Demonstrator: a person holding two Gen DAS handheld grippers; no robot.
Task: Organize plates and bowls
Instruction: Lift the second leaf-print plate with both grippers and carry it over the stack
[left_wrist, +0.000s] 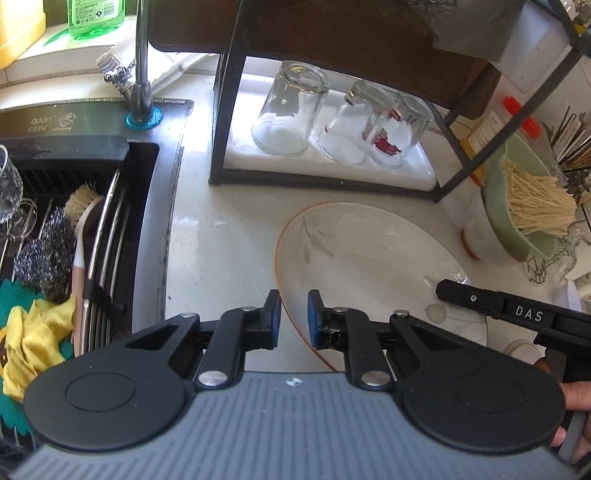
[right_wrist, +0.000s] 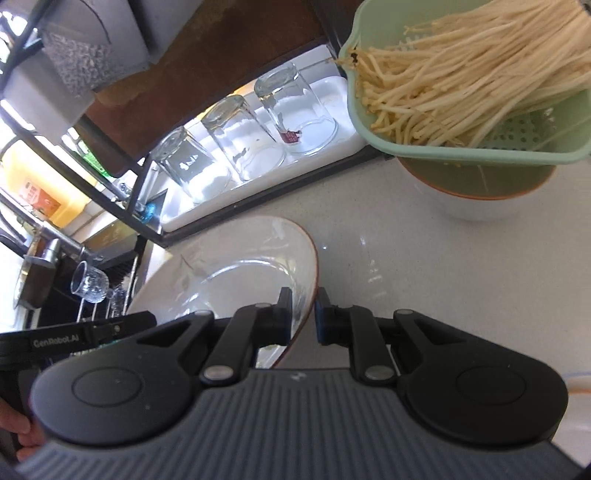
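A white plate (left_wrist: 369, 251) with an orange rim and a faint leaf pattern lies on the pale counter. My left gripper (left_wrist: 294, 317) is shut on its near left rim, with the edge running between the blue pads. In the right wrist view the same plate (right_wrist: 229, 258) shows its right rim pinched by my right gripper (right_wrist: 303, 317), which is also shut. Each gripper's black finger shows in the other's view, at the opposite side of the plate. A white bowl (right_wrist: 476, 206) with an orange rim stands to the right, beneath a green colander.
The green colander (right_wrist: 480, 151) holds enoki mushrooms. Three upturned glasses (left_wrist: 288, 110) stand on a white tray under a dark metal rack (left_wrist: 221, 122). The sink (left_wrist: 140, 236) at left holds a wire rack, steel scourers, a brush and a yellow cloth (left_wrist: 33, 343). A faucet (left_wrist: 142, 55) rises behind.
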